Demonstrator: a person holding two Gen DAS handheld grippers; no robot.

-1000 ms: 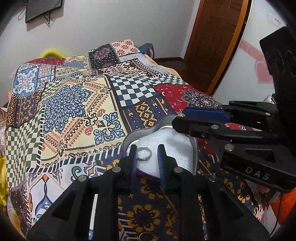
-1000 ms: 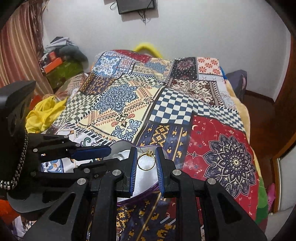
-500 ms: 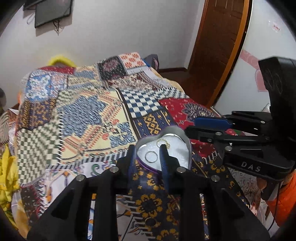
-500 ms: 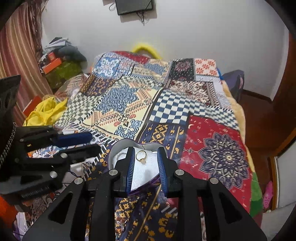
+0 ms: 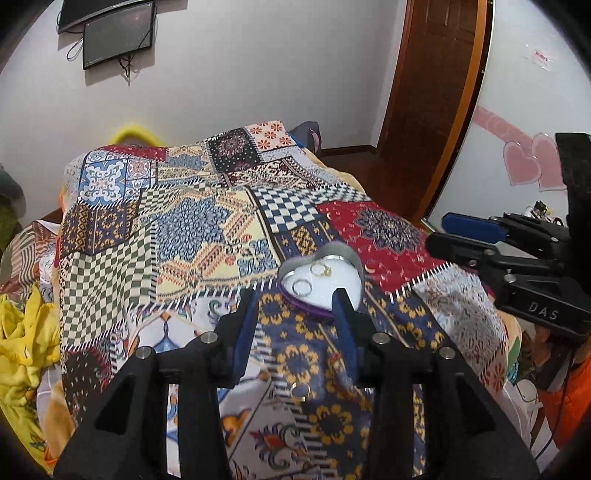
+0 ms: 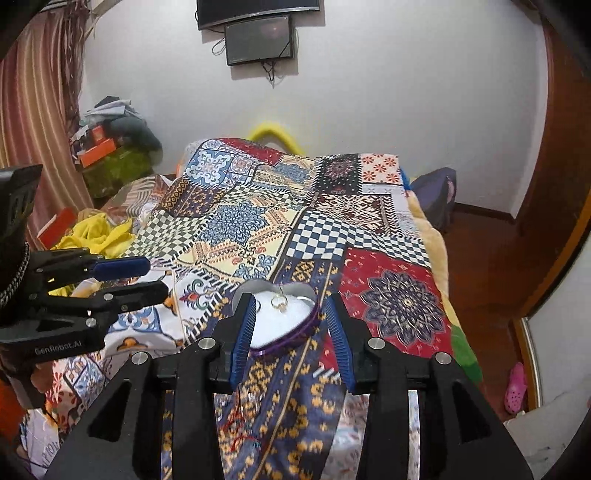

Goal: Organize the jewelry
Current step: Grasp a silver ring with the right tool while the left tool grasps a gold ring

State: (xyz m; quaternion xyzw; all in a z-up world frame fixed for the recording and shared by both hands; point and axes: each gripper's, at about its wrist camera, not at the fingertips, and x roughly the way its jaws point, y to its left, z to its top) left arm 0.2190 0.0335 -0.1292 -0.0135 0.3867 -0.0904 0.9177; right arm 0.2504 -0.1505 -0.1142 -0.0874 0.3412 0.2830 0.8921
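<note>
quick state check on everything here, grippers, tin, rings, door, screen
left gripper: open, empty, above the quilt
right gripper: open, empty
heart tin: lid off, on the quilt
silver ring: lying flat in the tin
gold ring: in the tin
loose ring: on the quilt, outside the tin
door: open
screen: dark
</note>
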